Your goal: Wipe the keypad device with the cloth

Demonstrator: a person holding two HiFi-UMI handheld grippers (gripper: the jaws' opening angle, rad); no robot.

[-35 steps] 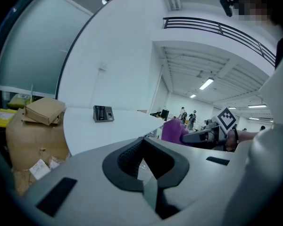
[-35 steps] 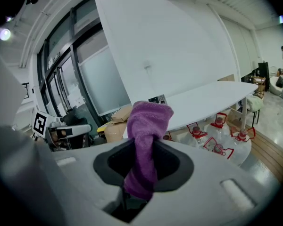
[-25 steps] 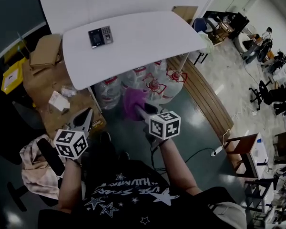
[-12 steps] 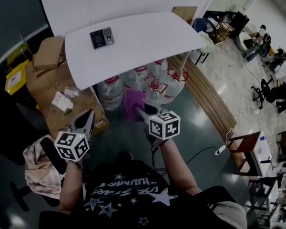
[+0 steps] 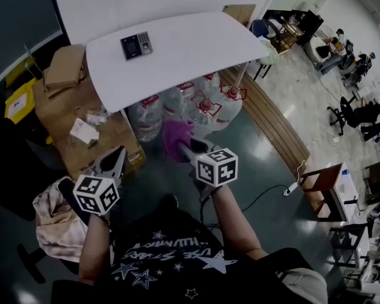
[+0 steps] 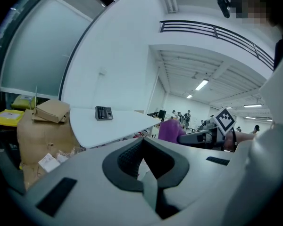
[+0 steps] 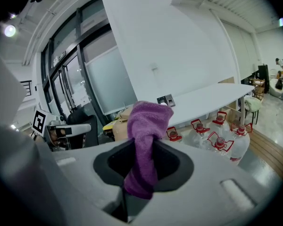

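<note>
The dark keypad device [image 5: 135,45] lies near the far left corner of the white table [image 5: 190,56], well ahead of both grippers. My right gripper [image 5: 180,145] is shut on a purple cloth [image 5: 176,138], which bunches up above the jaws in the right gripper view [image 7: 147,126]. There the device [image 7: 166,100] shows small just beyond the cloth. My left gripper [image 5: 114,160] is held low at the left, shut with nothing in it. In the left gripper view the device [image 6: 104,113] sits on the table and the cloth [image 6: 169,130] shows at the right.
Several large water bottles [image 5: 202,109] with red caps stand under the table. Cardboard boxes [image 5: 63,65] and a yellow bin [image 5: 16,100] crowd the left side. A chair draped with fabric [image 5: 54,211] is at my left. A power strip [image 5: 290,189] lies on the floor at the right.
Both grippers hold nearly the same pose, the cloth still clamped. The table and device have drifted slightly up in the head view.
</note>
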